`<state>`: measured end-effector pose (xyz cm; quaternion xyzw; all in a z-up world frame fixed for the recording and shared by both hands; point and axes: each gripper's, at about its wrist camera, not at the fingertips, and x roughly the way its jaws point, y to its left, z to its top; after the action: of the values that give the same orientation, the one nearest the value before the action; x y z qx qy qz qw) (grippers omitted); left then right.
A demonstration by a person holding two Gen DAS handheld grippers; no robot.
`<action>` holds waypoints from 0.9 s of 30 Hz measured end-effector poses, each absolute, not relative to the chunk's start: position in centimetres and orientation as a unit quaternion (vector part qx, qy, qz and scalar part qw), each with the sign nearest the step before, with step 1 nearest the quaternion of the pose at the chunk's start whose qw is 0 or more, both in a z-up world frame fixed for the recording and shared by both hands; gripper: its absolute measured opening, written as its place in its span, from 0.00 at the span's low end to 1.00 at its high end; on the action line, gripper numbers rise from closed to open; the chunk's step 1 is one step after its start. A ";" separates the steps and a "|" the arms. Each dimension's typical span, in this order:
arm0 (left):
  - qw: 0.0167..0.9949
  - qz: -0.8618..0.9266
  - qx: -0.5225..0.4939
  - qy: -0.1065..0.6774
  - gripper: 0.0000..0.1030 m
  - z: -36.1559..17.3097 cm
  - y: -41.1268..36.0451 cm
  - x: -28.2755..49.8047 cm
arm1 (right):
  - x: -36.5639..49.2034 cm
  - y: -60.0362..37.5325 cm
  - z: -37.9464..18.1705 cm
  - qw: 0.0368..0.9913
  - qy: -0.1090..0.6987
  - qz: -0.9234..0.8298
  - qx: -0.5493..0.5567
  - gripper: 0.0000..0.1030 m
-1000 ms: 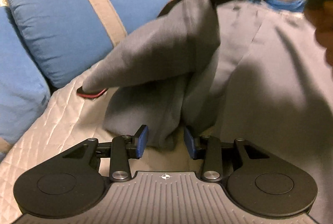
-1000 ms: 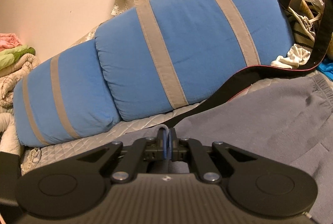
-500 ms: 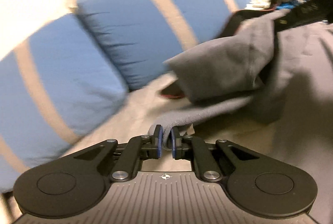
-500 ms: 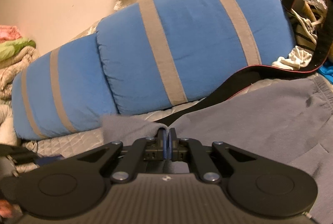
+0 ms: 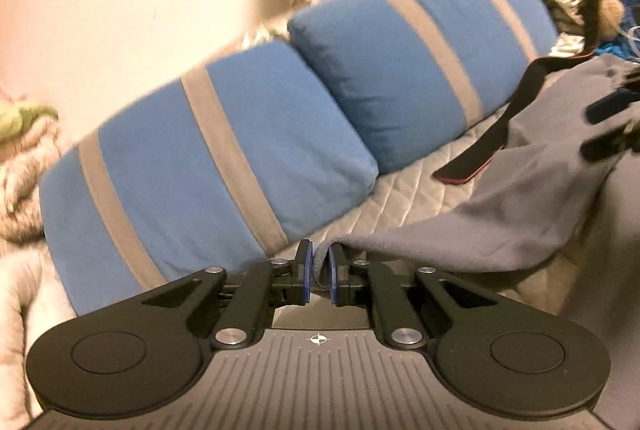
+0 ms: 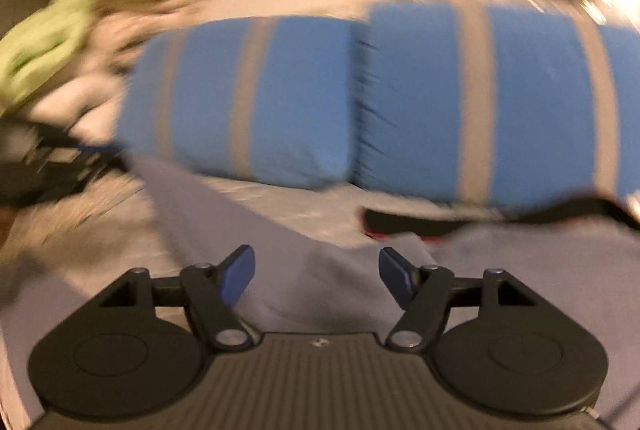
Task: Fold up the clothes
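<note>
Mid-fold. The left gripper point(image 5: 319, 276) has its jaws clenched on an edge of the grey garment point(image 5: 500, 226), which is stretched over the quilted bed point(image 5: 404, 198); the right gripper point(image 6: 316, 272) is released (view blurred). The garment is loosely draped, not yet a flat fold.

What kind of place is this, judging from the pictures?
Probably a bedroom at home. Two blue pillows lie on a quilted cover, like a bed against a wall. Clothes are heaped at the side, and the left gripper holds a grey garment stretched over the cover.
</note>
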<state>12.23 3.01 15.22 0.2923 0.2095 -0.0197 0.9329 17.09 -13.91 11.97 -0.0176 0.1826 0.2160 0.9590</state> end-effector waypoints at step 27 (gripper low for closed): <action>0.888 -0.078 0.381 0.245 0.26 10.4 0.3 10.6 | 18.9 -2.3 11.7 0.934 0.124 0.294 -0.161 0.04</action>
<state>10.56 0.35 10.36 0.3812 0.2448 -0.0779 0.8881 18.87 -2.30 11.70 -0.1608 0.1239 0.2935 0.9342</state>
